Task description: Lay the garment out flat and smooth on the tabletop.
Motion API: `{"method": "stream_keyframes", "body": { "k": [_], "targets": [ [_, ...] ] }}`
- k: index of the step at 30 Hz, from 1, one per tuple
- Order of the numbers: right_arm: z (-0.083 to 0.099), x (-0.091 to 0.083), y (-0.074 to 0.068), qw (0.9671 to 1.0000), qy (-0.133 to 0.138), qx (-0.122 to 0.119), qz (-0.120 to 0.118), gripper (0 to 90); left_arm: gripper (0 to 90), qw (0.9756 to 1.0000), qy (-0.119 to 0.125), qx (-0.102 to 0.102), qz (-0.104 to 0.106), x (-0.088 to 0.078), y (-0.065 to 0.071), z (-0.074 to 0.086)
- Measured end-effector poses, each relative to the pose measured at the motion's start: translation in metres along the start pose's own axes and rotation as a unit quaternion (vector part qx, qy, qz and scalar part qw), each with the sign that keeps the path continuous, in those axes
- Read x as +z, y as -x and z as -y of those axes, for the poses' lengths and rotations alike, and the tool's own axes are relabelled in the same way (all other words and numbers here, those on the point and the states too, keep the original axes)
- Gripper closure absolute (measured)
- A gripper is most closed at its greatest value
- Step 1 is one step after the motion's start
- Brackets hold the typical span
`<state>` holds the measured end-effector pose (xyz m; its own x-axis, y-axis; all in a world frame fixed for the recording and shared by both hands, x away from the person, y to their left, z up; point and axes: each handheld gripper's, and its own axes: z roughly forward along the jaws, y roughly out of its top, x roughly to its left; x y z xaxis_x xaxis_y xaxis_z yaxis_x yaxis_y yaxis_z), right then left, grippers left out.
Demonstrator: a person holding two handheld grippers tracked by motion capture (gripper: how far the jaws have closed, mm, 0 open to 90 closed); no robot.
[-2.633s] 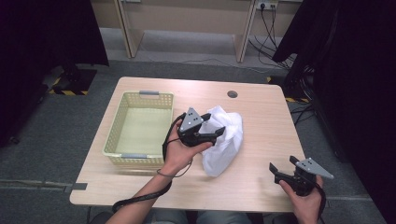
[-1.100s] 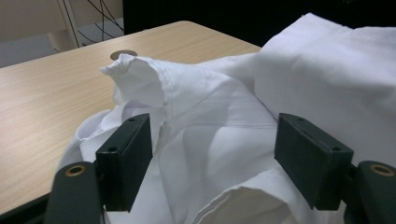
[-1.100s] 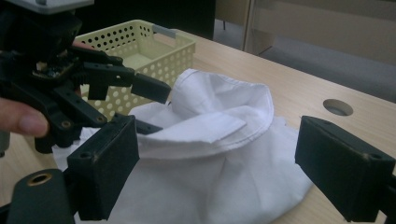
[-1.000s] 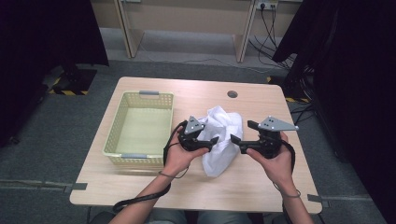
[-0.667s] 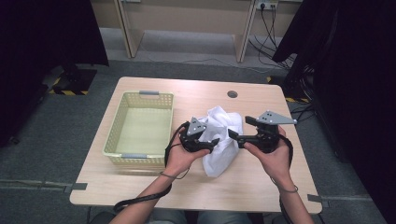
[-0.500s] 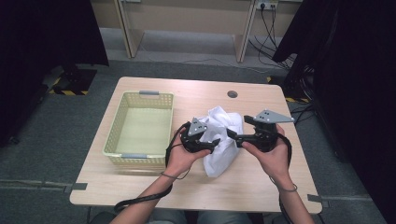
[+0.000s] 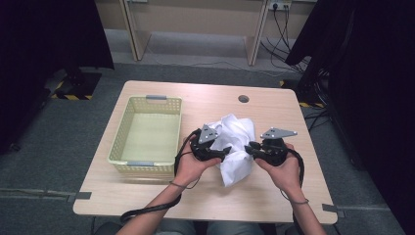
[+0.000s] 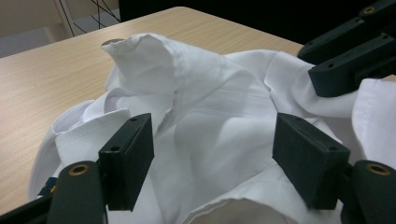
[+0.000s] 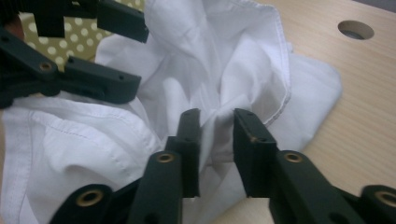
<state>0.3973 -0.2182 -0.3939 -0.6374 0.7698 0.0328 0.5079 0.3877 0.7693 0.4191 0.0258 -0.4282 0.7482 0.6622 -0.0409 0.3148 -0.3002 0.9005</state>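
Although drawn shut only just now, with the jaws having been closing around it, held no more than a thin upright fold of the white shirt (image 9: pixel 224 51) in the right gripper (image 9: pixel 217 116), pads pressed on the cloth from both sides. Straddled a thicker bunch of the same shirt with the left gripper (image 8: pixel 212 123) just opposite, jaws wide and fabric filling the gap; could not tell whether those pads pressed or merely touched. Lay heaped between and beyond the two grippers, down on the table, one loose corner trailing back toward the person. Risked sliding out of the right pads on any lift, judging by how little fabric was caught there. Risked, too, dragging or opening unevenly if pulled from the right while only loosely held at the left, or catching on the basket's rim on the way across. Stood out past the left gripper's outer side, near the shirt but apart from it: a pale yellow basket (image 7: pixel 115 142), nothing in it. Rested all on a light wood table (image 7: pixel 274 205), matt and bare, with a round cable hole (image 7: pixel 243 98) beyond the shirt. Showed farther off a grey floor (image 7: pixel 49 147), a desk frame with hanging cables (image 7: pixel 284 24), and dark drapes (image 7: pixel 372 73) at the sides.
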Motion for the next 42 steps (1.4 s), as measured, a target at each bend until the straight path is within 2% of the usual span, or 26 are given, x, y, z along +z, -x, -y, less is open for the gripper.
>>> {"method": "stream_keyframes", "body": {
  "k": [4, 9, 19, 23, 25, 30, 31, 35, 42],
  "targets": [
    [0.013, -0.006, 0.006, 0.9999, -0.009, 0.000, 0.008, 81.9, 29.2, 1.0000, -0.006, 0.003, -0.002, 0.003, 0.001, 0.000],
    [0.029, -0.017, 0.013, 0.9997, -0.015, 0.007, 0.019, 85.3, 29.8, 0.9999, -0.012, 0.005, -0.003, 0.007, 0.003, 0.000],
    [0.061, -0.049, 0.021, 0.9987, -0.024, 0.018, 0.042, 86.5, 30.0, 0.9998, -0.015, 0.009, -0.002, 0.010, 0.005, -0.001],
    [0.074, -0.055, 0.024, 0.9981, -0.030, 0.028, 0.046, 86.4, 30.0, 0.9998, -0.016, 0.010, -0.001, 0.010, 0.006, -0.001],
    [0.076, -0.056, 0.025, 0.9979, -0.029, 0.033, 0.047, 83.5, 30.0, 0.9998, -0.017, 0.011, 0.000, 0.010, 0.006, -0.001],
    [0.068, -0.058, 0.026, 0.9977, -0.013, 0.042, 0.051, 67.0, 30.1, 0.9998, -0.016, 0.011, 0.001, 0.009, 0.007, -0.001],
    [0.064, -0.058, 0.026, 0.9979, -0.009, 0.038, 0.052, 64.0, 30.1, 0.9998, -0.016, 0.011, 0.001, 0.009, 0.007, -0.001],
    [0.049, -0.055, 0.024, 0.9982, 0.003, 0.032, 0.050, 58.7, 30.1, 0.9998, -0.015, 0.012, 0.002, 0.008, 0.007, -0.001],
    [0.032, -0.040, 0.021, 0.9990, -0.003, 0.022, 0.039, 49.7, 30.0, 0.9998, -0.016, 0.014, 0.003, 0.007, 0.008, -0.001]
  ]
}}
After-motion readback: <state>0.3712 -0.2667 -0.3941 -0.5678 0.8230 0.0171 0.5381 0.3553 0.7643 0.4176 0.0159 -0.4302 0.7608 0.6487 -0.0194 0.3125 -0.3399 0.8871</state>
